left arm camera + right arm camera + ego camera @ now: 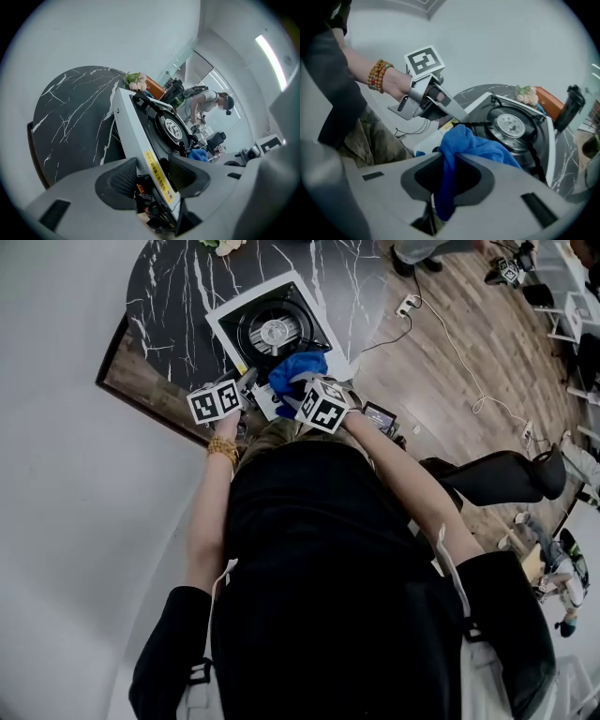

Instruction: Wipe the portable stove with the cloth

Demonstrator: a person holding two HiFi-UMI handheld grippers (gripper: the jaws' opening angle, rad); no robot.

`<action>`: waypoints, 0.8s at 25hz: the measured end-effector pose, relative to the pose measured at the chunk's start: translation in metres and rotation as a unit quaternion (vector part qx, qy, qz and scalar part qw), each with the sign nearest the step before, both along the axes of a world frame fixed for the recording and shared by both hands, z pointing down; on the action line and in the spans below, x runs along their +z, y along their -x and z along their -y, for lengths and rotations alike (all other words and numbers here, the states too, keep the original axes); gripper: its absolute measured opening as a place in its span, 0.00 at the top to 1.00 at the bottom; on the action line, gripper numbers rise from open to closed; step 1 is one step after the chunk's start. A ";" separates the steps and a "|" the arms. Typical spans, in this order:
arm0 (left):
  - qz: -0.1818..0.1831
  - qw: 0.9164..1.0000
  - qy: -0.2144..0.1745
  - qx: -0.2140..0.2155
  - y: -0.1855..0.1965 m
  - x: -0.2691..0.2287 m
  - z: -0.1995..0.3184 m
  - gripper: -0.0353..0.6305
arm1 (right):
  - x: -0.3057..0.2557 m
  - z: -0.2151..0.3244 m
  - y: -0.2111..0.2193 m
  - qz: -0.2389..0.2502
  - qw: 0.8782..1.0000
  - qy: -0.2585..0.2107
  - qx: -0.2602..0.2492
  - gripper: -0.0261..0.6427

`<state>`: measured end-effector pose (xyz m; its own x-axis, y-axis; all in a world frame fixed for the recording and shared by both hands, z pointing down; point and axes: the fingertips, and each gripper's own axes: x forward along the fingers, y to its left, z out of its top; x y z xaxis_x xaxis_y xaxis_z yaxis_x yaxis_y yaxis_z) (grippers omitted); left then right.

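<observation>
Right gripper: jaws are pressing together on a fold of the blue cloth. The pinched fold is hanging down between the pads, and the rest is bunching up above them.

Cloth: is lying in a heap on the near right part of the portable stove, just beside the burner.

Portable stove: white square body with a black round burner at its middle. It is sitting at the near edge of a black marbled table, one corner pointing toward the person.

Left gripper: jaws are standing part-way apart and clamping the stove's near left edge. One pad is bearing against the white side wall and the other against the black top, with a yellow label strip running between them.

Beaded bracelet: is circling the wrist of the hand holding the left gripper, just on the near side of the stove.

Flowers: a small bunch is lying at the table's far edge, beyond the stove, with an orange box standing beside it.

Wood floor: is spreading out to the right of the stove, with a white cable trailing across it.

Black chair: is standing on the floor, well apart from the stove, to its near right.

Second person: is bending forward, well beyond the stove's far side.
</observation>
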<state>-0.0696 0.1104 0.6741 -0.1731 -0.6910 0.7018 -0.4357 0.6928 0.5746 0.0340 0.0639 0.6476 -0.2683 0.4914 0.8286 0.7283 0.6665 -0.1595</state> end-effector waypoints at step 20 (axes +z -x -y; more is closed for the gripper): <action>0.139 0.986 0.083 0.041 -0.028 -0.048 0.026 0.63 | -0.084 0.140 0.174 0.083 0.994 0.075 0.014 0.88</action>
